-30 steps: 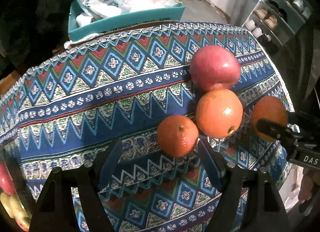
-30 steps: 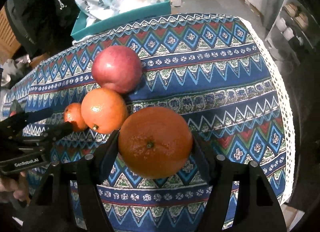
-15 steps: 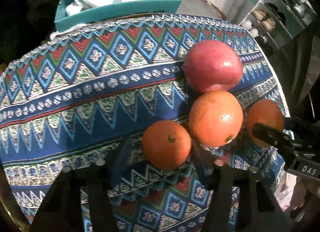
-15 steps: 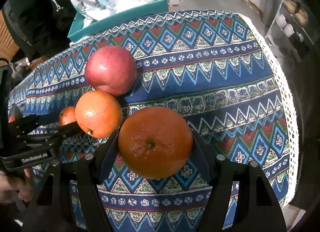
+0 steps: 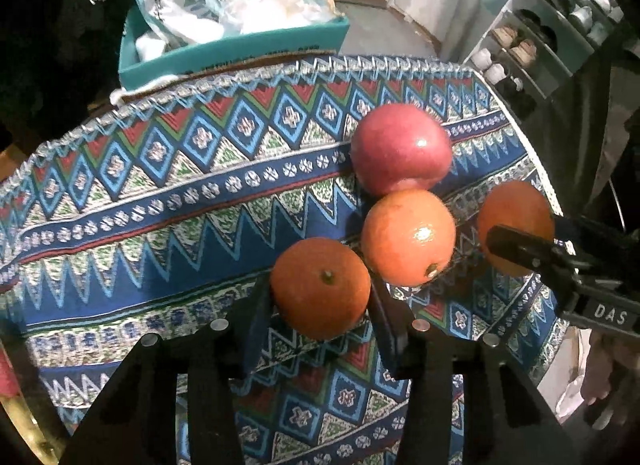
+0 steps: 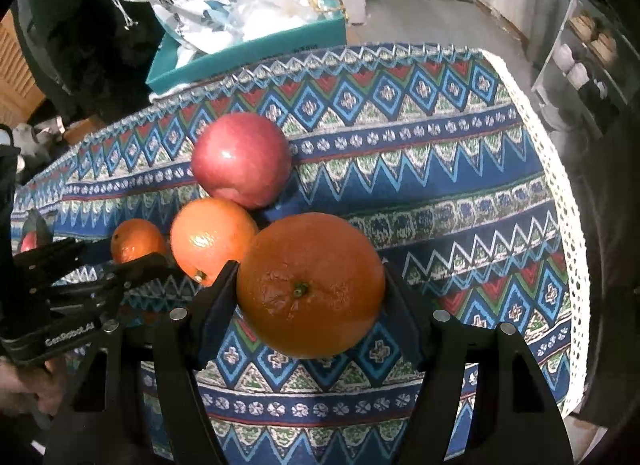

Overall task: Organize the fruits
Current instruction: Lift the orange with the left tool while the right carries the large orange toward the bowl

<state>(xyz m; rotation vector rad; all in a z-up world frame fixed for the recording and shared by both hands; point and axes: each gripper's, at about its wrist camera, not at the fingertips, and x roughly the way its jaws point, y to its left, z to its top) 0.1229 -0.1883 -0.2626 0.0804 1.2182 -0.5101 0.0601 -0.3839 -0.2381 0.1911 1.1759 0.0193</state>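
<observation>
My left gripper [image 5: 320,305] is shut on a small orange [image 5: 320,287], its jaws pressed on both sides. My right gripper [image 6: 310,293] is shut on a large orange [image 6: 310,285]. A medium orange [image 5: 408,237] lies on the patterned tablecloth [image 5: 160,193] between them, touching a red apple [image 5: 402,149] behind it. In the right wrist view the apple [image 6: 241,159], the medium orange [image 6: 212,239] and the small orange [image 6: 136,239] sit in a row to the left. The right gripper with the large orange [image 5: 516,221] shows at the right of the left wrist view.
A teal box [image 5: 240,49] with plastic bags stands behind the table's far edge. A shelf with cups [image 5: 560,33] is at the far right. The table's lace edge [image 6: 568,225] runs down the right. More fruit [image 5: 6,369] shows at the far left edge.
My left gripper moved forward around the small orange and closed on it. My right gripper kept its hold on the large orange and stayed about where it was.
</observation>
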